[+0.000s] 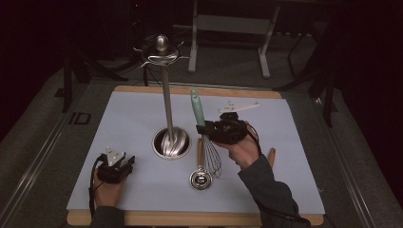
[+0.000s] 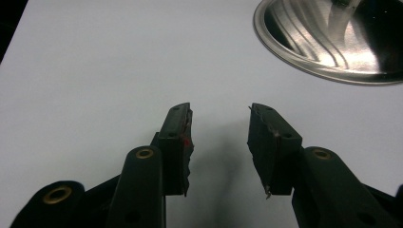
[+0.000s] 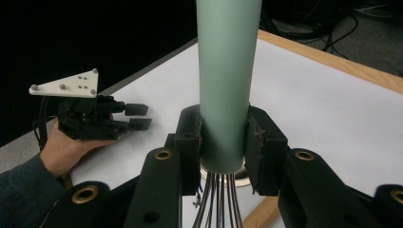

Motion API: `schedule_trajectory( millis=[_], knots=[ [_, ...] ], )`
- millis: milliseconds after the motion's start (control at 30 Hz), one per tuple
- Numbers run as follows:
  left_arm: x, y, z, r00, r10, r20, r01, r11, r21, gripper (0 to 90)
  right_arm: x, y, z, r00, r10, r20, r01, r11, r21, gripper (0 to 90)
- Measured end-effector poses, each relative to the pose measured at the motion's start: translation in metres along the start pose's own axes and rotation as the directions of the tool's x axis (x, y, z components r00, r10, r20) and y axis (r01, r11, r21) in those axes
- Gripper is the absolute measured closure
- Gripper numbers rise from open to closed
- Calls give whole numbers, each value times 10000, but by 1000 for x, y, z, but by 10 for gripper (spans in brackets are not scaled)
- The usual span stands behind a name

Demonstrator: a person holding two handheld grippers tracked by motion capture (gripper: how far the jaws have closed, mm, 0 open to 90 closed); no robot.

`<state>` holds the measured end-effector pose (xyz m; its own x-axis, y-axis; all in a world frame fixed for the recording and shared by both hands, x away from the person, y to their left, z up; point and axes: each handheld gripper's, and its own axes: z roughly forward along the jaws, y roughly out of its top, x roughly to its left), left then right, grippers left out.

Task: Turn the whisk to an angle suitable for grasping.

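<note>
From the high view, the right claw (image 1: 215, 129) grips the whisk (image 1: 207, 137) at the low end of its green handle, just right of the steel stand (image 1: 167, 107) with its round base. The wires hang down over a small steel scoop (image 1: 200, 179) that lies on the pale mat (image 1: 128, 118). I think the risk is here: the whisk stands nearly upright, so the handle can turn between the pads, and the wires may catch the scoop or knock the stand's pole. The mat covers a wooden counter (image 1: 199, 91); around it the room is dark, with grey floor and metal frame legs behind the stand.

In the left gripper view, the left claw (image 2: 219, 142) stands open over bare mat, nothing between the jaws, the stand's base just beyond.

In the right gripper view, both pads press the handle's sides, the wires fanning out below. The grip is narrow, so a slip is possible.
</note>
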<state>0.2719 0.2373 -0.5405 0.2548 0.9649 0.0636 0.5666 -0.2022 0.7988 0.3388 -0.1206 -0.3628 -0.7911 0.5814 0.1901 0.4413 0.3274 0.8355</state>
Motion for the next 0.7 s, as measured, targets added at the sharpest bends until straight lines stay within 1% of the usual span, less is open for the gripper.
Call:
schedule_trajectory(
  millis=[233,267,400,633,700],
  knots=[
    [0,0,0,10000,-16,8,16,10000,-13,604,7,6,0,9997,-216,-76,215,9997,-83,695],
    [0,0,0,10000,-15,6,15,10000,-14,604,7,7,0,9995,-262,-165,260,9996,-100,695],
    [0,0,0,10000,-19,1,19,10000,-13,603,11,10,-1,9986,-457,-276,452,9988,-192,696],
    [0,0,0,10000,-12,1,12,10000,-15,603,14,13,-2,9981,-528,-327,517,9981,-330,695],
    [0,0,0,10000,5,-1,-5,10000,-1,603,15,14,-3,9977,-530,-429,510,9976,-465,695]
  ],
)
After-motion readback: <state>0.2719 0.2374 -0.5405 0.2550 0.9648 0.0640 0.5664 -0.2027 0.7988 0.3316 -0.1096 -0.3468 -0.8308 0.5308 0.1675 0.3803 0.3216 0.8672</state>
